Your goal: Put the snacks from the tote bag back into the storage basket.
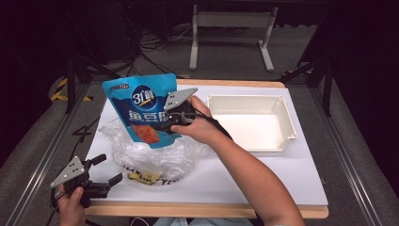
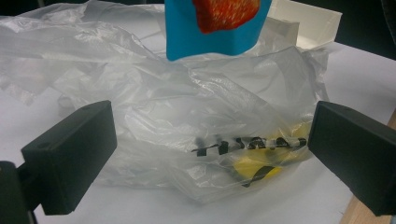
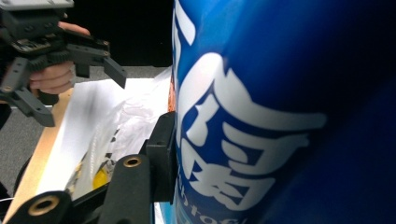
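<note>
Now | blue pouch (image 1: 144, 106) clamped in right hand-held gripper (image 1: 165, 123) | above plastic bag (image 1: 150, 153)

The pouch (image 1: 143, 109) is glossy blue plastic film, smooth, with printed white lettering. Below it the bag (image 1: 150, 153) is thin clear plastic, crumpled and shiny. The far-right tray (image 1: 288, 123) looks like smooth matt white plastic. The tabletop (image 1: 282, 174) is matt white with a bare wood edge. The gripper jaws are matt black plastic.
</note>
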